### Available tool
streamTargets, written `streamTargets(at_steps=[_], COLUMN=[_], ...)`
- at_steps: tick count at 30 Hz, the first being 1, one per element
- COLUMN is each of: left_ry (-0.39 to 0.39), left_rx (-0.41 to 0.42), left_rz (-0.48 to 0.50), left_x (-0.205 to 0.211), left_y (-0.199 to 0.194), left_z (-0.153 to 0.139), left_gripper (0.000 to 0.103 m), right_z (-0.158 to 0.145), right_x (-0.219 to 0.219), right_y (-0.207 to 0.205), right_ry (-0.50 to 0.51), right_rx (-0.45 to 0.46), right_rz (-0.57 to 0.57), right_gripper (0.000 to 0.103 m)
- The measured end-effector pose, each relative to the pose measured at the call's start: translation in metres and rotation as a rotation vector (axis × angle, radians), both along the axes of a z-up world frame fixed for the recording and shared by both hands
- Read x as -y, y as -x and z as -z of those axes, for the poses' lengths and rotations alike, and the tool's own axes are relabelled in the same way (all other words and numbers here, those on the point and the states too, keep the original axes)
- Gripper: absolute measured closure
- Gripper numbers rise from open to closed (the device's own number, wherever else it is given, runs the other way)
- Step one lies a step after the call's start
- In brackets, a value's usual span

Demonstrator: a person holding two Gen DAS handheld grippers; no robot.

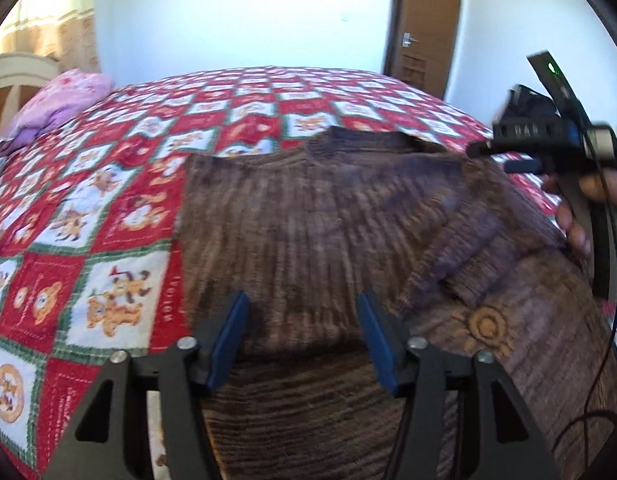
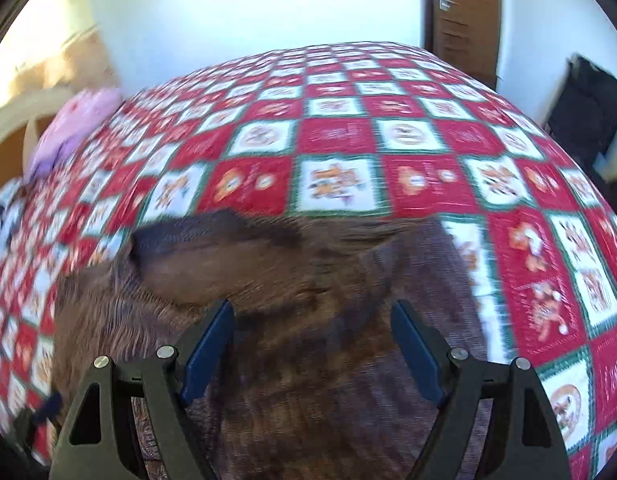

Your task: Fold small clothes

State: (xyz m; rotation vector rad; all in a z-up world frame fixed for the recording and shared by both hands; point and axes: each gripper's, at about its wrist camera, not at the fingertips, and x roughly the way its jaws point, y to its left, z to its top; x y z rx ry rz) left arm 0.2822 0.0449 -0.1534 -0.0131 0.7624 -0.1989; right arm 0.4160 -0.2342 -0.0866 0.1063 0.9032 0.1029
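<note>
While a brown ribbed knit sweater (image 1: 308, 216) lies flat on the red-and-white checked quilt (image 1: 108, 208), the left gripper (image 1: 302, 336) hovers above its hem, released, nothing between its blue pads; the right gripper (image 2: 312, 348), over the sweater, gapes empty.

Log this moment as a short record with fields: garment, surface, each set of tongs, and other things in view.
garment: brown knit sweater, spread flat, one sleeve folded across its body
surface: red, white and green patchwork quilt on a bed
left tongs: open above the sweater, nothing gripped
right tongs: open wide above the sweater, nothing gripped
fold state: partly folded
other: pink pillow at the far left, brown door behind the bed
</note>
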Motion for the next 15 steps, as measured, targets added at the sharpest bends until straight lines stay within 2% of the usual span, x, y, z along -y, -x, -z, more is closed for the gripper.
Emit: streamTargets(at_steps=[2, 5, 6, 7, 8, 10, 12, 15], left_ry=[0.008, 0.036, 0.054, 0.067, 0.078, 0.096, 0.108, 0.128], left_rx=[0.006, 0.013, 0.02, 0.024, 0.028, 0.035, 0.039, 0.036], left_rz=[0.013, 0.018, 0.021, 0.022, 0.024, 0.03, 0.028, 0.02], left_x=[0.001, -0.003, -0.005, -0.006, -0.007, -0.009, -0.011, -0.014], left_y=[0.001, 0.002, 0.003, 0.005, 0.006, 0.008, 0.01, 0.011], left_z=[0.0, -0.001, -0.001, -0.002, -0.002, -0.002, -0.003, -0.001], left_gripper=[0.041, 0.041, 0.041, 0.041, 0.041, 0.035, 0.035, 0.035], right_z=[-0.008, -0.007, -0.005, 0.0, 0.006, 0.02, 0.027, 0.029], right_x=[-0.012, -0.046, -0.053, -0.064, -0.073, -0.082, -0.08, -0.072], right_y=[0.019, 0.039, 0.042, 0.046, 0.048, 0.048, 0.049, 0.066], right_ry=[-0.044, -0.031, -0.035, -0.039, -0.037, -0.017, -0.01, 0.004], right_rx=[0.033, 0.037, 0.031, 0.022, 0.01, -0.04, -0.077, -0.118], right_rz=[-0.139, -0.313, -0.348, -0.394, -0.439, -0.464, -0.466, -0.508], right_gripper=[0.022, 0.022, 0.024, 0.033, 0.036, 0.042, 0.051, 0.055])
